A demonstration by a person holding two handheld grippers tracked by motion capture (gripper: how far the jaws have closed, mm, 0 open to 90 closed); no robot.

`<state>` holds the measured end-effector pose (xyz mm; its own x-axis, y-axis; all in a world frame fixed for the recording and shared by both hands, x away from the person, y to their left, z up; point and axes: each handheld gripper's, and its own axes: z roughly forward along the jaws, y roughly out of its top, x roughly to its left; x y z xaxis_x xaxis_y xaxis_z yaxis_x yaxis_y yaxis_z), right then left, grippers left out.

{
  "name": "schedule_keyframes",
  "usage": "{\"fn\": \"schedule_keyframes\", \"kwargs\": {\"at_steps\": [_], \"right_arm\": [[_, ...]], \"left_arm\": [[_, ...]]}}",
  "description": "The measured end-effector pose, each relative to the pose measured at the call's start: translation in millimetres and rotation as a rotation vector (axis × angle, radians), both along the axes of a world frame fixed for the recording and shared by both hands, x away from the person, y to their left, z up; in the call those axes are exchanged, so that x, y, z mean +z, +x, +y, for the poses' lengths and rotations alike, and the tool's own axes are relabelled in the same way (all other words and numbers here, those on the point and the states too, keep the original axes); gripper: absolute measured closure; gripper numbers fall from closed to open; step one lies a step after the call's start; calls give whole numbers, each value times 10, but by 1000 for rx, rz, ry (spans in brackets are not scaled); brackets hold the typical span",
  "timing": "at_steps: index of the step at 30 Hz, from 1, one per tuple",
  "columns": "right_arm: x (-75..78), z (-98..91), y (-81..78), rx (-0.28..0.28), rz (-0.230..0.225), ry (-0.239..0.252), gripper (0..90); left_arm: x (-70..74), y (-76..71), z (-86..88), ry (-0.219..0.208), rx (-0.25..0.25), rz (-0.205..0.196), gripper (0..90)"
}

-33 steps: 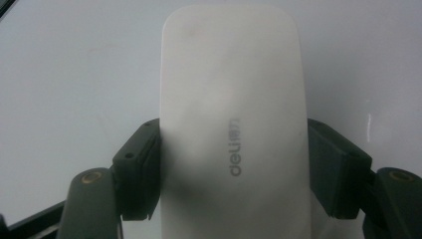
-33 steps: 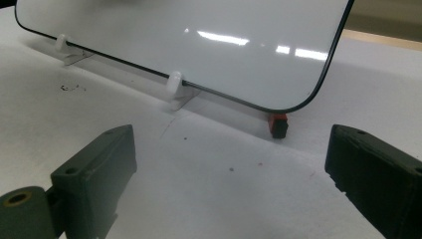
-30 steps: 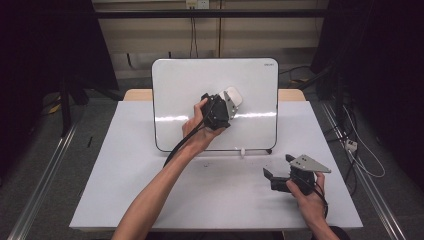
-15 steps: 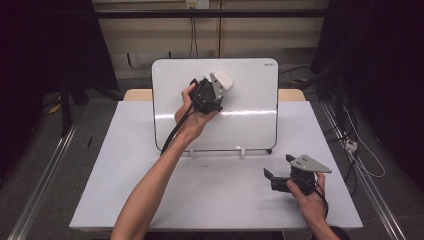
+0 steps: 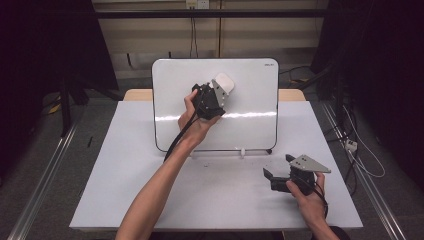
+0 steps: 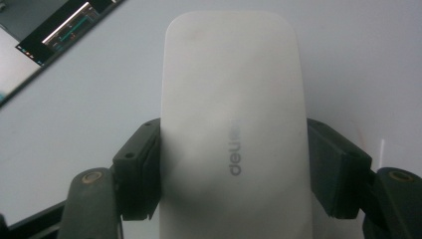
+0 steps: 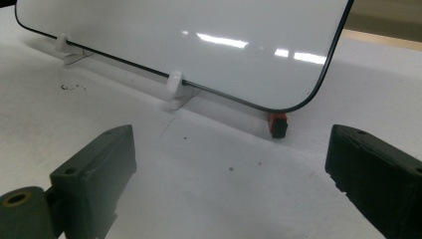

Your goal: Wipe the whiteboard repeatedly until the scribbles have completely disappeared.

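The whiteboard (image 5: pixel 215 105) is standing propped on the table (image 5: pixel 125 175), and the left gripper (image 5: pixel 216 95), its jaws pinching the white eraser (image 5: pixel 223 83), is now sitting further left and higher on the board than a second ago, so the wiping stroke is probably still going on; the right gripper (image 5: pixel 280 177) is resting on the table, jaws spread and empty. The left gripper view is showing the eraser's printed back (image 6: pixel 234 164) clamped between both pads; the right gripper view is showing a small red-and-black piece (image 7: pixel 277 124) under the board's lower corner.

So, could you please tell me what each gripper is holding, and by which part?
The left gripper clamps a white whiteboard eraser across its two long sides, near the middle. The right gripper holds nothing; its jaws stand open.
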<state>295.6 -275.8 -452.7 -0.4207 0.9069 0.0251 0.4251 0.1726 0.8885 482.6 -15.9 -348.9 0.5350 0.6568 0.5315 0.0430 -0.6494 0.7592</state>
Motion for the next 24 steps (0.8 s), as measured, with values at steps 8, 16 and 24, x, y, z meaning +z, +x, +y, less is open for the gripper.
{"fn": "schedule_keyframes", "kwargs": {"at_steps": [8, 16, 24], "right_arm": [[-1, 4, 4, 1, 0, 1, 59], [3, 3, -6, 3, 0, 2, 58], [2, -15, -14, -4, 2, 5, 58]], "left_arm": [[-230, -228, -157, 83, -61, -27, 309], [-244, -244, -157, 95, -83, -12, 309], [-9, -41, 67, 64, -29, -5, 309]]}}
